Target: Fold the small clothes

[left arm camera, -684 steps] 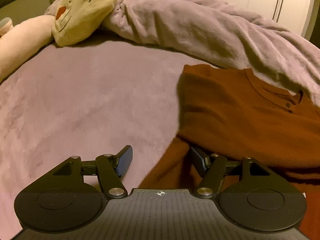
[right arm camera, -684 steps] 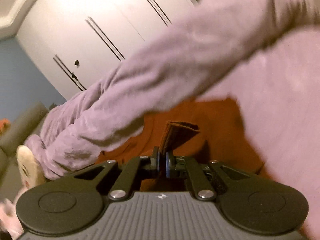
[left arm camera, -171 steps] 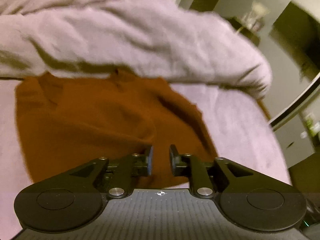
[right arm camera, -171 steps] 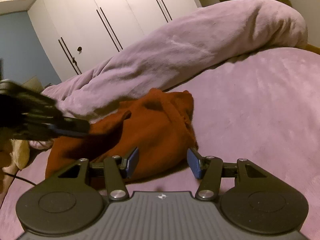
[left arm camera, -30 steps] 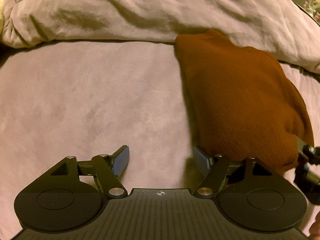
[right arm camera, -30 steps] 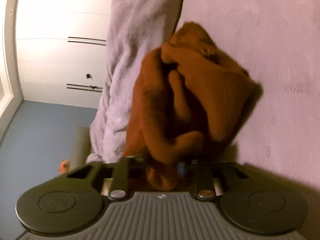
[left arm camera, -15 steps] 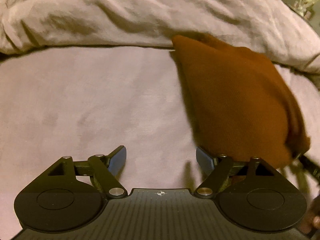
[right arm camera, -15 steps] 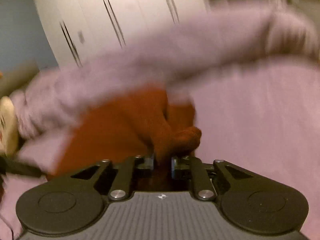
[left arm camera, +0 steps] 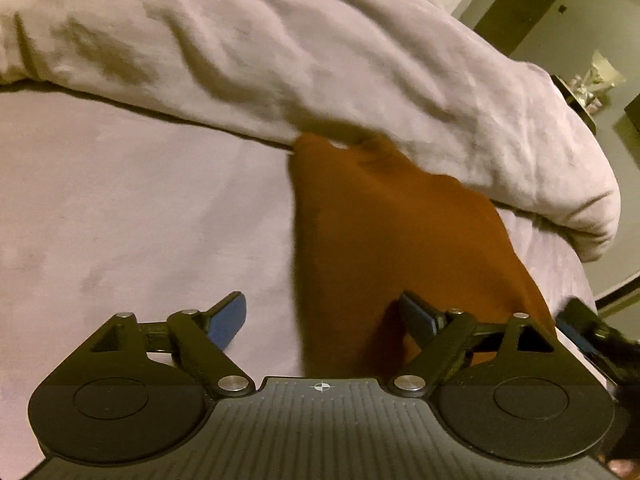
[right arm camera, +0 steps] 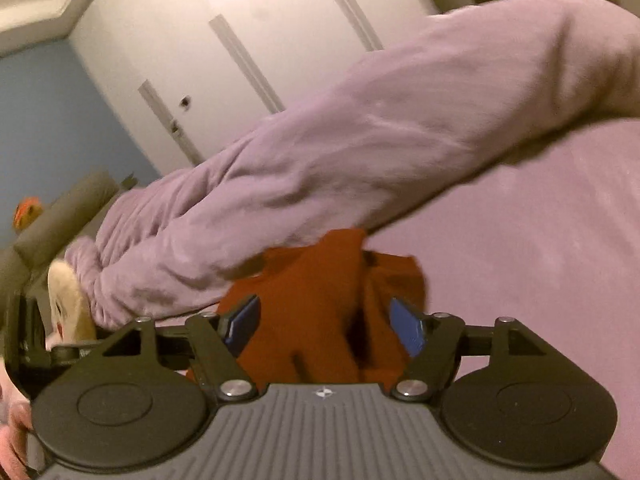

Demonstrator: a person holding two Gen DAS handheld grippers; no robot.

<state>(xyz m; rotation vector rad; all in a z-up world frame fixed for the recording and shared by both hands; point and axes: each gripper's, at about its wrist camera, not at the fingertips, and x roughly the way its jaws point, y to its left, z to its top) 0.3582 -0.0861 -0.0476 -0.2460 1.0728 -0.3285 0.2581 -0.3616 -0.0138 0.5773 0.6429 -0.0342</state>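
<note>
A rust-orange knit top (left arm camera: 392, 240) lies folded into a narrow bundle on the lilac bed cover (left arm camera: 120, 208), its far end against the rolled duvet. My left gripper (left arm camera: 322, 316) is open and empty, straddling the top's left edge at its near end. In the right wrist view the top (right arm camera: 320, 304) is a rumpled heap between the fingers of my right gripper (right arm camera: 324, 324), which is open and holds nothing. The right gripper's tip (left arm camera: 580, 324) shows at the right edge of the left wrist view.
A thick rolled lilac duvet (left arm camera: 320, 60) runs across the back of the bed. A cream plush toy (right arm camera: 66, 300) lies at the left. White wardrobe doors (right arm camera: 240, 40) stand behind. The bed's right edge (left arm camera: 588, 280) is near the top.
My right gripper has opened and let go of the top, which now rests on the bed. My left gripper stayed open and shifted right over the top's near end.
</note>
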